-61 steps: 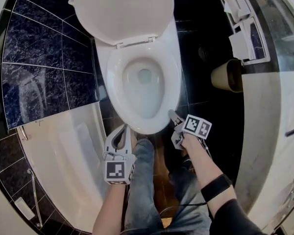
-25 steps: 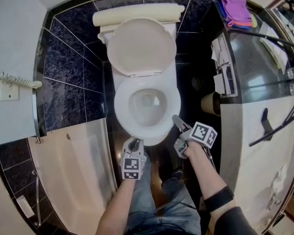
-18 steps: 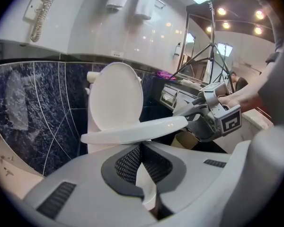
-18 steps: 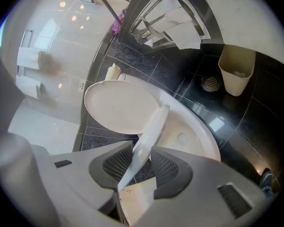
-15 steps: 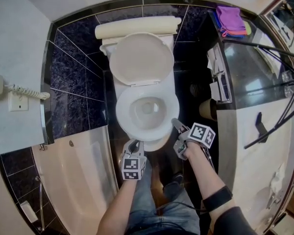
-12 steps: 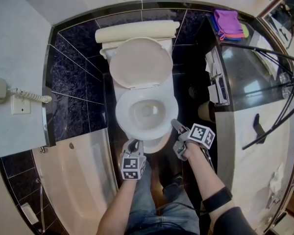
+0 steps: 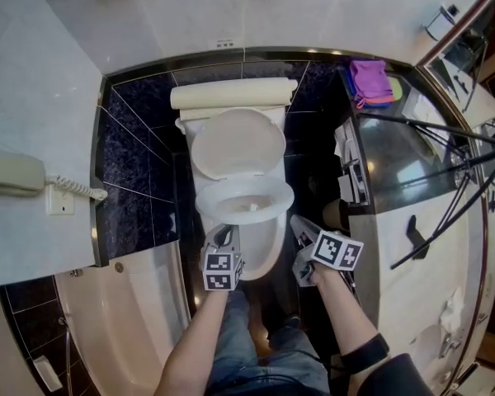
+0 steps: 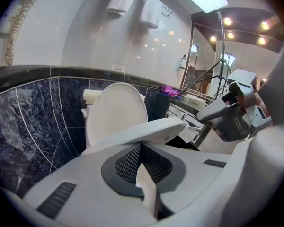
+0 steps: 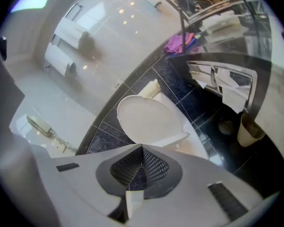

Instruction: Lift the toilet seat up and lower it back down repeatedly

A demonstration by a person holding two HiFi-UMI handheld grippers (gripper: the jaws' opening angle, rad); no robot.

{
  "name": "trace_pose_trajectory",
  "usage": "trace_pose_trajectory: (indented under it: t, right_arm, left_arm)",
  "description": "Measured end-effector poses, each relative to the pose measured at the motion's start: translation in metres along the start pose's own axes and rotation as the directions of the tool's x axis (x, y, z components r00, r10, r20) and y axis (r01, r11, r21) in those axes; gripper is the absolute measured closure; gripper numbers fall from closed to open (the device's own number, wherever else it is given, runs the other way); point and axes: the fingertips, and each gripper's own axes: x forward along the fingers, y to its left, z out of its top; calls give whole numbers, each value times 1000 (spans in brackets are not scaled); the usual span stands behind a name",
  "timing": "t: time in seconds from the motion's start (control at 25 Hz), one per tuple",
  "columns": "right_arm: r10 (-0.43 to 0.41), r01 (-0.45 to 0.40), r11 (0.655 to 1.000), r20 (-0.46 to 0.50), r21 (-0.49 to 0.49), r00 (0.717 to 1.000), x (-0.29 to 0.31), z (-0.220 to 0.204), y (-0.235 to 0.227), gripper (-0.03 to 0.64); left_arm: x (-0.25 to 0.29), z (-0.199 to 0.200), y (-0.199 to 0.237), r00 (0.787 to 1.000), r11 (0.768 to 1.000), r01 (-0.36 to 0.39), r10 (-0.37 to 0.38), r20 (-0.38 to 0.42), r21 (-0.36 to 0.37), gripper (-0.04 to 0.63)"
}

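Dark marbled tile [image 7: 136, 163] hems this tight bathroom, with a tub [image 7: 132, 312] on the left and a vanity surface [image 7: 433, 246] on the right. The toilet seat [image 7: 282, 198] sits half-raised below the upright lid [image 7: 238, 143]. It is probably rigid, light, slippery plastic, best taken at its front rim. The left claw [image 7: 223, 234] is closed, tips at that rim. The right claw [image 7: 298, 223], closed and empty, hangs clear to the seat's right.

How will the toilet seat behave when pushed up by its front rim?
The toilet seat looks like a rigid ring, so it should probably pivot at the back, not flex. Its glossy rim may slip off the left gripper, whose shut jaws meet its front edge. Part-raised, it would likely drop if released.
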Motion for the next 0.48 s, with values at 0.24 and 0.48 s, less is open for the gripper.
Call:
trace_pose_trajectory:
  t: [0.24,0.48]
  right_arm:
    - [-80,99,933,69,-345,994,-8,39,36,601]
    - [-137,188,811,133,-554,982,-4,81,55,600]
  left_arm:
    - [27,56,20,999,999,26,-27,20,38,597]
    - [47,100,29,998,996,68,-68,-1,64,597]
